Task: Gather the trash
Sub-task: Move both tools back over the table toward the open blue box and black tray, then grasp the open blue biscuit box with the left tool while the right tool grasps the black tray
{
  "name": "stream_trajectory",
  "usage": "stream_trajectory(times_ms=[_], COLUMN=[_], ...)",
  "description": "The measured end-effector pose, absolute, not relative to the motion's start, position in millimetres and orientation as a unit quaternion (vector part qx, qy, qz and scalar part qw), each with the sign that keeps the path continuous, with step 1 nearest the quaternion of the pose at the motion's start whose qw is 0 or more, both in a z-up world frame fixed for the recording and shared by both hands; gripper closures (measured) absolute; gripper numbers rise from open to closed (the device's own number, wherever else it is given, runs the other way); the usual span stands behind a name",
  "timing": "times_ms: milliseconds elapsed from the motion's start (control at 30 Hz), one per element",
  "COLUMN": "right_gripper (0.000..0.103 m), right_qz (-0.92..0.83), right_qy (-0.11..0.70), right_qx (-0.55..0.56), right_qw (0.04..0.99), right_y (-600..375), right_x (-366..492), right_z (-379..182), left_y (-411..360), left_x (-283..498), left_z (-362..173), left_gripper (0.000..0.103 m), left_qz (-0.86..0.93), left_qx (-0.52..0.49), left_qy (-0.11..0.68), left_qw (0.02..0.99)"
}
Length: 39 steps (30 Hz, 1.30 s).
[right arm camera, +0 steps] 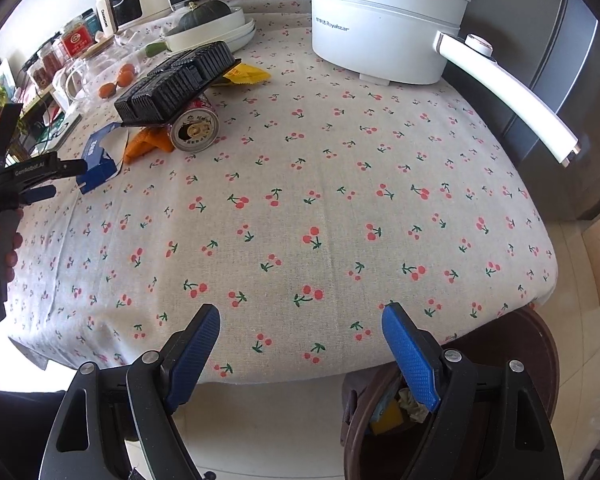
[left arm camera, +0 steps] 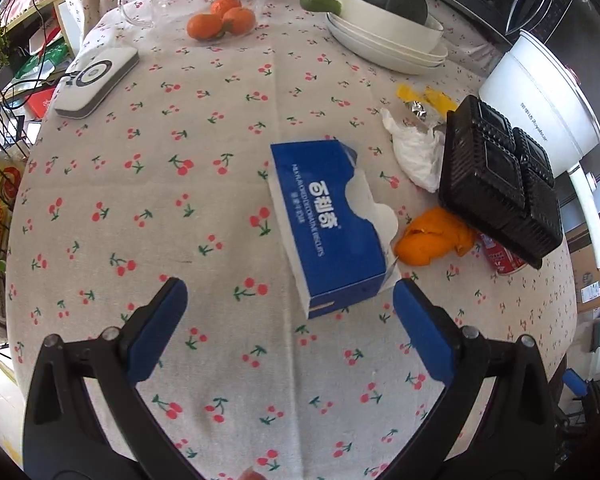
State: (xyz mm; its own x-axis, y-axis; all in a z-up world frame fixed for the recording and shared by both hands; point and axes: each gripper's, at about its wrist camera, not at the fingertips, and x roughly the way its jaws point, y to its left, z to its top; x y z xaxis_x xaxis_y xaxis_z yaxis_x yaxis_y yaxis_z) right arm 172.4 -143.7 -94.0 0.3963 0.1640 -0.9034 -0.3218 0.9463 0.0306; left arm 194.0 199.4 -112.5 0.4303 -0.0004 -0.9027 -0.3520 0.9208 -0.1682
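red can (left arm camera: 500, 258): mostly hidden under black tray (left arm camera: 500, 184) | bin (right arm camera: 540, 344): contents partly blocked by right gripper (right arm camera: 300, 316)

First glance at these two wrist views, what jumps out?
The torn blue biscuit box lies mid-table, just ahead of the open left gripper. To its right is a litter cluster: a black plastic tray propped over a red can, with orange peel and a crumpled tissue beside it. The right gripper hangs open at the table edge, above a brown bin already holding scraps.
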Motion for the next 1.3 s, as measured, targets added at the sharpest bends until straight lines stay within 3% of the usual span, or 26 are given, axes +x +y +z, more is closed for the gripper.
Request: stream_trajectory(times_ms=[267, 367, 433, 500, 700, 767, 833, 900, 1033, 1067, 1133, 1167, 1267, 1300], right_gripper=[0.018, 0.018, 0.018, 0.018, 0.018, 0.018, 0.018, 0.018, 0.018, 0.018, 0.018, 0.019, 0.023, 0.028], right_qz=[0.138, 0.139, 0.142, 0.144, 0.157, 0.164, 0.164, 0.164, 0.167, 0.167, 0.167, 0.169, 0.17, 0.169], right_qy=[0.526, 0.517, 0.509, 0.496, 0.487, 0.483, 0.476, 0.469, 0.462, 0.461, 0.456, 0.454, 0.461, 0.464], right_qx=[-0.058, -0.06, -0.057, -0.063, -0.018, 0.011, 0.034, 0.059, 0.108, 0.113, 0.115, 0.113, 0.107, 0.105], right_qw=[0.837, 0.843, 0.847, 0.854, 0.859, 0.86, 0.863, 0.866, 0.864, 0.864, 0.867, 0.867, 0.865, 0.863], right_y=[-143, -137, -131, -123, -93, -83, -72, -62, -46, -41, -32, -27, -13, -10], right_x=[179, 179, 177, 176, 196, 210, 224, 237, 264, 269, 277, 280, 290, 293], right_z=[-94, -92, -89, -85, -75, -71, -67, -64, -62, -62, -62, -62, -67, -70], left_y=[192, 191, 192, 194, 207, 217, 227, 232, 242, 247, 256, 260, 264, 263], left_x=[212, 209, 202, 197, 177, 170, 166, 161, 157, 155, 151, 150, 153, 153], left_z=[-123, -119, -115, -113, -107, -104, -100, -98, -104, -104, -101, -98, -94, -94], left_gripper=[0.001, 0.016, 0.037, 0.046, 0.052, 0.057, 0.071, 0.073, 0.071, 0.067, 0.031, 0.025, 0.023, 0.023], left_qz=[0.146, 0.122, 0.098, 0.076, 0.048, 0.037, 0.027, 0.028, 0.016, 0.021, 0.034, 0.041, 0.039, 0.038], left_qx=[-0.174, -0.166, -0.166, -0.169, -0.137, -0.153, -0.171, -0.17, -0.194, -0.202, -0.222, -0.233, -0.253, -0.253], left_qy=[0.502, 0.5, 0.504, 0.512, 0.521, 0.517, 0.514, 0.514, 0.521, 0.519, 0.507, 0.498, 0.493, 0.493], left_qw=[0.835, 0.841, 0.842, 0.839, 0.841, 0.841, 0.84, 0.84, 0.831, 0.83, 0.832, 0.834, 0.832, 0.832])
